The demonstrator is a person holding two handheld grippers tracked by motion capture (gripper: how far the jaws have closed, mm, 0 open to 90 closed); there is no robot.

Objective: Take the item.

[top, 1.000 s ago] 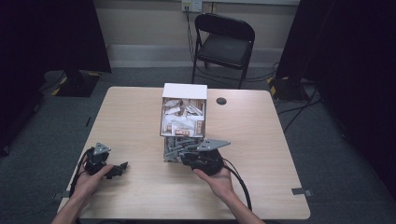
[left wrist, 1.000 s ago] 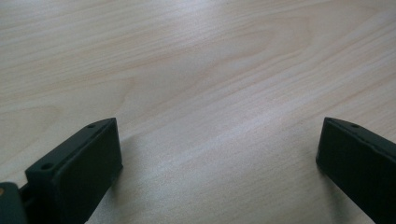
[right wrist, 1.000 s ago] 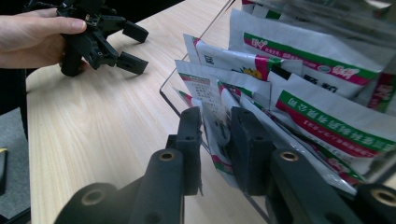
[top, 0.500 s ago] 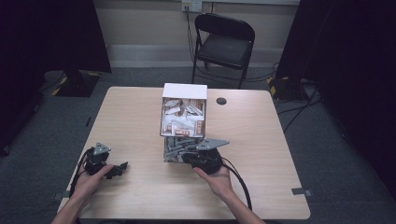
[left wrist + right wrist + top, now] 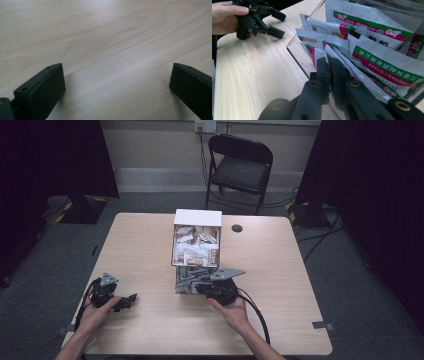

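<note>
**Right now: a sachet pinched at the clear tray**

Near the middle of the tabletop [image 5: 150, 245], a clear tray [image 5: 298, 53] full of white sachets with green and pink bands is seen, with a white box [image 5: 197, 237] of similar packets touching its far side. The right gripper [image 5: 329, 65] is held at the tray's near side, its jaws having just been closing; they are now pressed almost together, and in the right gripper view one sachet [image 5: 318, 53] is clamped between them at its lower edge, just inside the tray's wall. The other sachets are stood upright or leaning behind it, packed close.

The left gripper [image 5: 125, 301] is rested on the tabletop near the front left corner, well apart from the tray, and is gripped by the left hand [image 5: 92, 312]. Its jaws are spread wide, with nothing but bare wood between them in the left gripper view. A black chair [image 5: 240, 167] is stood beyond the far edge.
</note>
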